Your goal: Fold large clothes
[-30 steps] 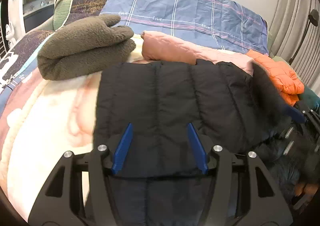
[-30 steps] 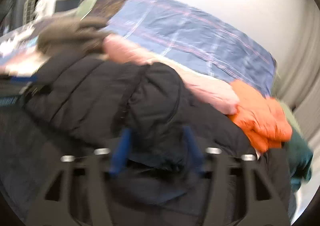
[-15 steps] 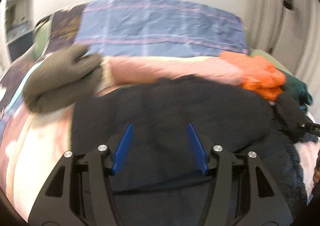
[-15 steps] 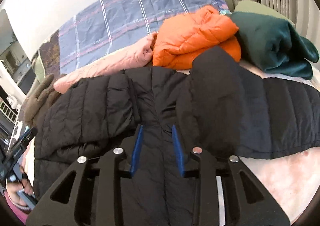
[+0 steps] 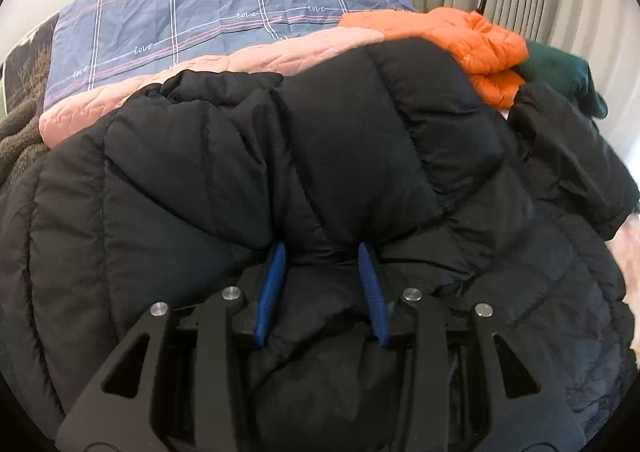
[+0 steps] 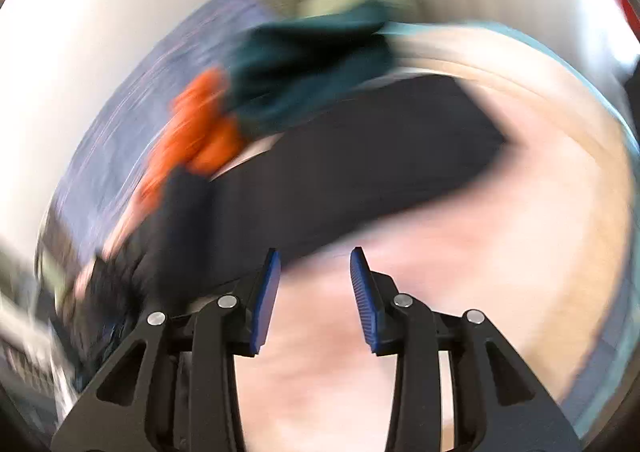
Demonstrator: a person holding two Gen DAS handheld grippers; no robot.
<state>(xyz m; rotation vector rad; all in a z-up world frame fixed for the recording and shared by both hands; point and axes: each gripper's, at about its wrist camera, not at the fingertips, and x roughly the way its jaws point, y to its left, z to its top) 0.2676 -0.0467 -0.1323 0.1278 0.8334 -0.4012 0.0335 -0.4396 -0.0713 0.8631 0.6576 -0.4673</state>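
L wrist view: left gripper (image 5: 322, 252) has its blue fingers (image 5: 272, 292) set apart w/ a bunch of black puffer jacket (image 5: 280, 156) between them; firmness of grip can't be told. Jacket spreads ahead, long axis across.

R wrist view, blurred: right gripper (image 6: 314, 256) spread, holding nothing; jacket (image 6: 360, 172) ahead-left, so L is nearer.

1. We note a black puffer jacket (image 5: 248, 156), quilted in broad panels, spread across the bed and filling most of the left wrist view.
2. Its upper portion is bunched and doubled over toward us, puffed into thick folds.
3. One dark sleeve (image 6: 360, 156) lies stretched out flat, heavily blurred.
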